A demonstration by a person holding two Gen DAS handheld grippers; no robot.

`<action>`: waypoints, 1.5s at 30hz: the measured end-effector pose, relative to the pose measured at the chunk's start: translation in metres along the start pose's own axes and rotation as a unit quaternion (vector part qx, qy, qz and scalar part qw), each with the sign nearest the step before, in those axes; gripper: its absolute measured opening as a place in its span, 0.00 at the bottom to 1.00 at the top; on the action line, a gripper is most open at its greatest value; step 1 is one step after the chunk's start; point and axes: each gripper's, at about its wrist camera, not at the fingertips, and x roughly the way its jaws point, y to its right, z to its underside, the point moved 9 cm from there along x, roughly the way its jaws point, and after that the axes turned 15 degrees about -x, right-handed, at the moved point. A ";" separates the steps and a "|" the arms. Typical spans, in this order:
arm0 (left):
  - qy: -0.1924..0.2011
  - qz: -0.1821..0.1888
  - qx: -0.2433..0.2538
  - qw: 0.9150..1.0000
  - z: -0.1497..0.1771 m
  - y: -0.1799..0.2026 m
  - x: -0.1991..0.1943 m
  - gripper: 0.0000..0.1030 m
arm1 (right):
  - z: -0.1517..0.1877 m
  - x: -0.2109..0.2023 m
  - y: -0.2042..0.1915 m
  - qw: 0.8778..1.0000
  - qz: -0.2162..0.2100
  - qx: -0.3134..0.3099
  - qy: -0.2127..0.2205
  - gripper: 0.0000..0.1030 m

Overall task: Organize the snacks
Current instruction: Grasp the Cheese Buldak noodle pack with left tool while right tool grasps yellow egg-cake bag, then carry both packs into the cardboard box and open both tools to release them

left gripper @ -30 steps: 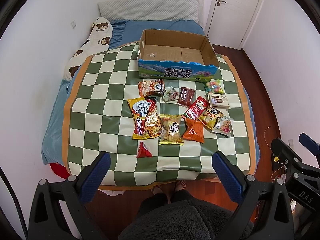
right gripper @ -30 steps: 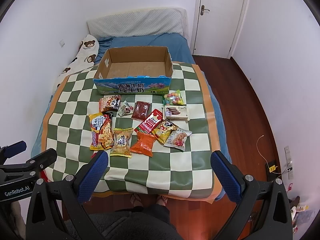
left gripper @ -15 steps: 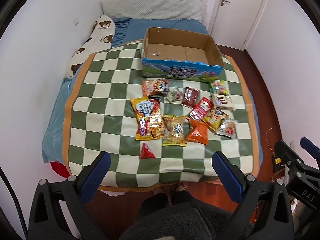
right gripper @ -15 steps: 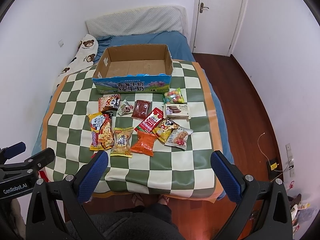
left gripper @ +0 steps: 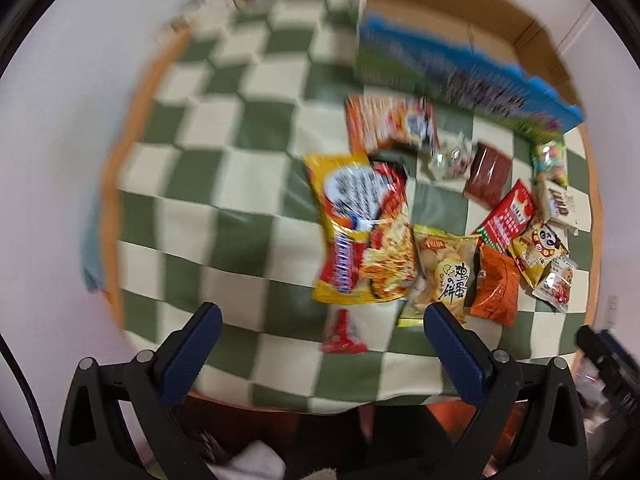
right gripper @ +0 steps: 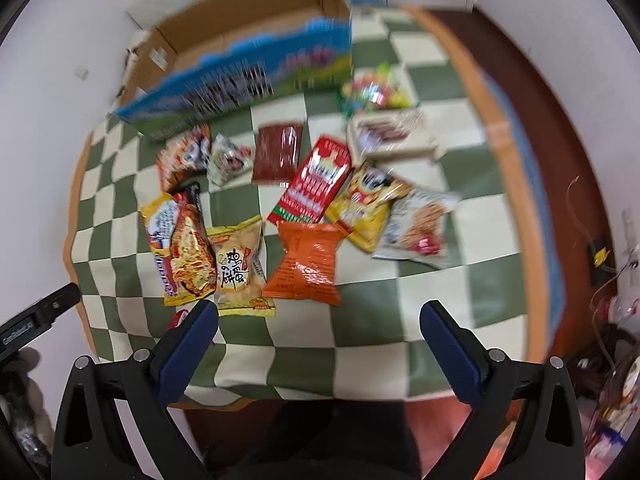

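A green-and-cream checkered cloth (left gripper: 248,184) covers the bed, blurred in both views. On it we see an open cardboard box (right gripper: 240,40) at the far side and the snacks spread just in front of it: a yellow noodle packet (left gripper: 356,232), an orange bag (right gripper: 306,264), a red sachet (right gripper: 316,180), a brown packet (left gripper: 488,174). A small red packet (left gripper: 344,332) lies apart, nearest us. Our left gripper (left gripper: 320,352) and right gripper (right gripper: 318,344) hover above the near edge, fingers spread wide, holding nothing.
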 end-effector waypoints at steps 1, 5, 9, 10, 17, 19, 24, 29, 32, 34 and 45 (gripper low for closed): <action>-0.021 0.006 -0.005 1.000 -0.007 0.007 0.020 0.99 | -0.006 0.015 -0.005 1.000 -0.012 0.002 -0.006 0.99; -0.072 0.005 -0.003 0.997 -0.022 0.035 0.076 0.99 | -0.026 0.058 -0.022 0.999 -0.044 0.002 -0.022 0.96; -0.108 -0.013 0.016 0.994 -0.030 0.060 0.127 0.99 | -0.035 0.088 -0.033 0.998 -0.051 0.002 -0.036 0.87; -0.113 -0.018 0.024 0.993 -0.031 0.065 0.137 0.98 | -0.035 0.095 -0.035 0.998 -0.051 0.002 -0.042 0.85; -0.070 -0.019 0.050 0.996 -0.030 0.057 0.131 0.74 | -0.035 0.120 -0.059 0.995 -0.078 -0.014 -0.060 0.70; -0.051 -0.033 0.056 0.997 -0.028 0.043 0.122 0.73 | -0.035 0.124 -0.069 0.994 -0.081 -0.022 -0.064 0.69; -0.042 -0.049 0.057 0.996 -0.022 0.018 0.117 0.74 | -0.039 0.146 -0.095 0.992 -0.093 -0.034 -0.081 0.68; -0.052 -0.026 0.054 0.997 -0.028 0.028 0.128 0.82 | -0.040 0.183 -0.114 0.989 -0.087 -0.033 -0.114 0.68; -0.052 -0.013 0.044 0.998 -0.032 0.035 0.134 0.82 | -0.033 0.202 -0.125 0.988 -0.081 -0.033 -0.128 0.67; -0.046 -0.005 0.040 0.998 -0.037 0.038 0.140 0.82 | -0.035 0.210 -0.127 0.989 -0.070 -0.034 -0.128 0.58; -0.016 0.040 0.027 0.999 -0.022 0.027 0.112 0.81 | -0.046 0.216 -0.138 0.994 -0.054 -0.029 -0.087 0.33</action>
